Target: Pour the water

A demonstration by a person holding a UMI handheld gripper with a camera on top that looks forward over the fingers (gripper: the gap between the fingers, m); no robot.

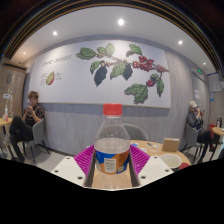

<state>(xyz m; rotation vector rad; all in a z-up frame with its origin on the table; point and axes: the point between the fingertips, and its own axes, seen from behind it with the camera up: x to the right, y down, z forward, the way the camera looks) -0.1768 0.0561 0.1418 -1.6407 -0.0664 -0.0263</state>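
A clear plastic water bottle [112,140] with a red cap and an orange-and-blue label stands upright between my fingers. My gripper [112,166] is shut on it: the left pink pad [86,158] and the right pink pad [139,157] both press on its lower body. The bottle's base is hidden below the fingers. A pale, round cup-like container [171,146] sits on the wooden table [155,152], beyond and to the right of the right finger.
A person [30,115] sits on a chair at the far left and another person [195,120] sits at the far right. A wall with a leaf-and-berry mural [125,68] stands behind. Open floor lies between table and wall.
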